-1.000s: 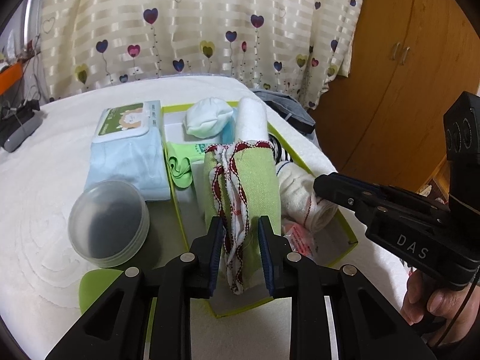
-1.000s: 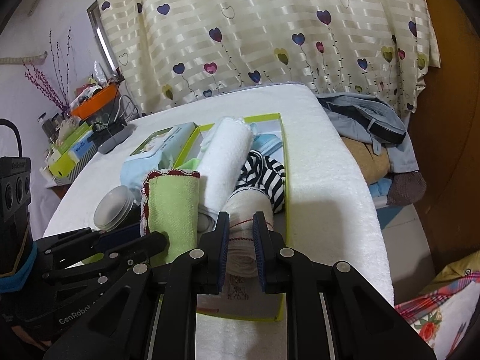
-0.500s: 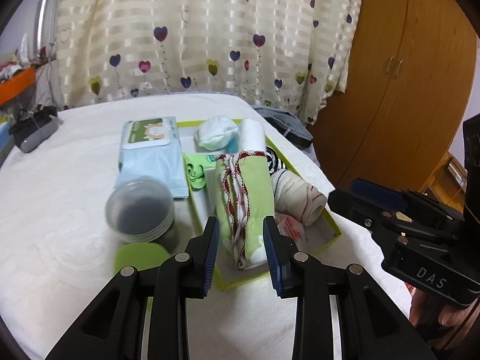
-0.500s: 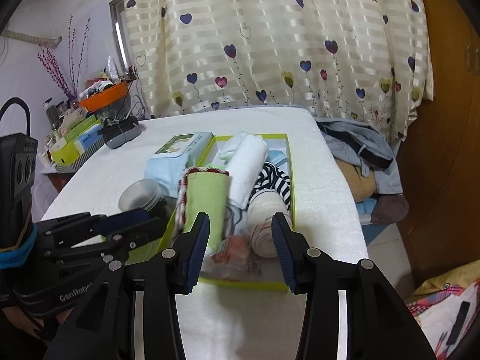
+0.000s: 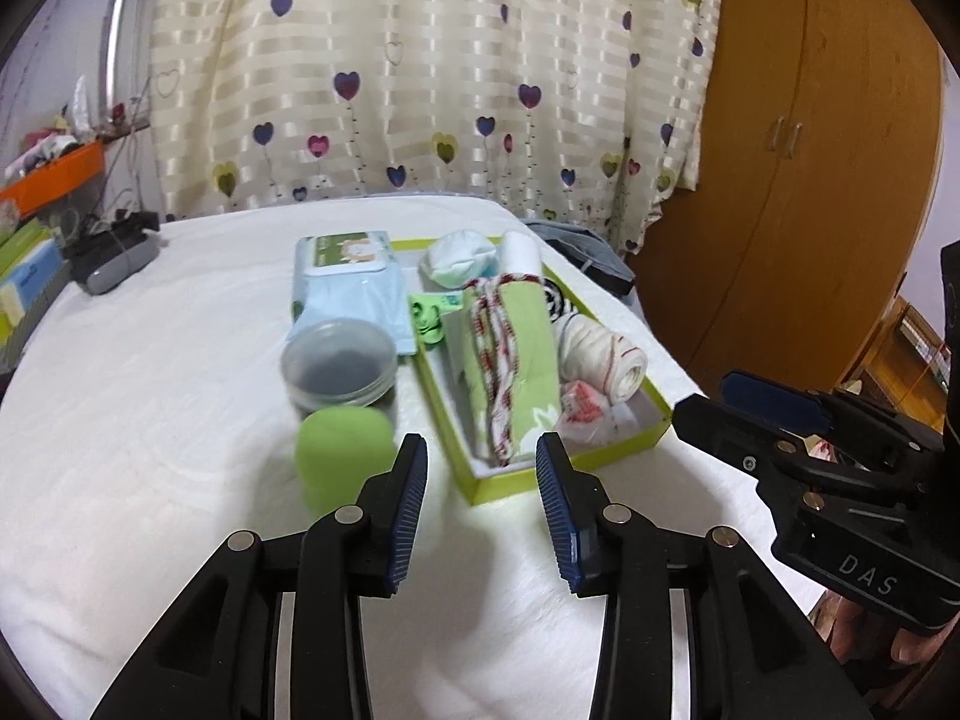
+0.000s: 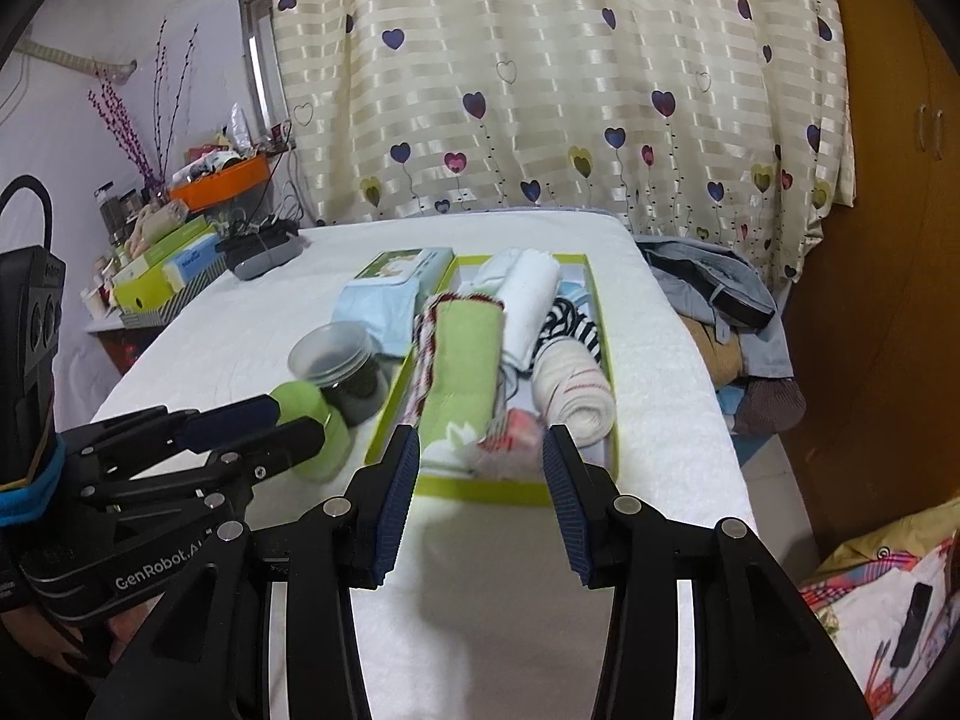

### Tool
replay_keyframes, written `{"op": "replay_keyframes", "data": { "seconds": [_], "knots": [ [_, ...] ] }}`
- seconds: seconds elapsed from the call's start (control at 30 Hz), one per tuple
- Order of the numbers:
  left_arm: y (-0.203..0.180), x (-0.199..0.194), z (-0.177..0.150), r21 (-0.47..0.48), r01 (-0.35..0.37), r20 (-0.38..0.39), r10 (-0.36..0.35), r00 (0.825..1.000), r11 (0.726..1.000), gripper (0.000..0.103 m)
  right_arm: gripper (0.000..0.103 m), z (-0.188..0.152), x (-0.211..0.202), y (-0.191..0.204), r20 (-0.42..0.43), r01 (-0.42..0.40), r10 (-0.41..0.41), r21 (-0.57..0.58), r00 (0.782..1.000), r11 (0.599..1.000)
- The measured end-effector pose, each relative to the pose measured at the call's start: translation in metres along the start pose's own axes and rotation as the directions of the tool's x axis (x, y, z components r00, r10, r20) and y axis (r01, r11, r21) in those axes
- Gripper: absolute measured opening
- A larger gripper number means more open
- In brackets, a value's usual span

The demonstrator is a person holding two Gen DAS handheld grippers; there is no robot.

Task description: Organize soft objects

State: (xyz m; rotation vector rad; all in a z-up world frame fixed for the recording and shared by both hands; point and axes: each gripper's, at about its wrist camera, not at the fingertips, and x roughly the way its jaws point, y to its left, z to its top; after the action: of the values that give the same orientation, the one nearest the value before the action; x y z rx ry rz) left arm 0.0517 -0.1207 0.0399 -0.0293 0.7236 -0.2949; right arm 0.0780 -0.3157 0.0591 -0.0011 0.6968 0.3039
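A yellow-green tray [image 5: 606,451] [image 6: 480,489] lies on the white bed. In it lie a rolled green towel with red-white trim [image 5: 522,354] [image 6: 462,372], a cream roll with red stripes [image 5: 600,354] [image 6: 573,387], a white rolled towel [image 6: 531,300], a striped black-white cloth [image 6: 570,324] and a small red-white packet [image 5: 585,408] [image 6: 516,432]. My left gripper [image 5: 480,504] is open and empty, held back in front of the tray. My right gripper [image 6: 480,504] is open and empty, also before the tray's near edge.
A wipes pack [image 5: 348,282], a clear lidded jar [image 5: 339,369] and a green lid [image 5: 342,456] lie left of the tray. A grey case [image 5: 114,258] sits at the bed's far left. Clothes [image 6: 720,300] are piled at the right, by a wooden wardrobe [image 5: 810,150].
Both grippers let go, the left of the green towel and the right of the cream roll. Both opened wide and drew back from the tray. The rolls stay in the tray.
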Motion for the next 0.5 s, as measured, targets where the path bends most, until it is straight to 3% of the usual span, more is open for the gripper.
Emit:
{"op": "replay_keyframes", "data": {
  "seconds": [0.5],
  "knots": [
    [0.020, -0.007, -0.017, -0.030, -0.055, -0.025, 0.054, 0.998, 0.998, 0.037, 0.044, -0.014, 0.002, 0.027, -0.054, 0.029, -0.031, -0.036, 0.998, 0.999]
  ]
}}
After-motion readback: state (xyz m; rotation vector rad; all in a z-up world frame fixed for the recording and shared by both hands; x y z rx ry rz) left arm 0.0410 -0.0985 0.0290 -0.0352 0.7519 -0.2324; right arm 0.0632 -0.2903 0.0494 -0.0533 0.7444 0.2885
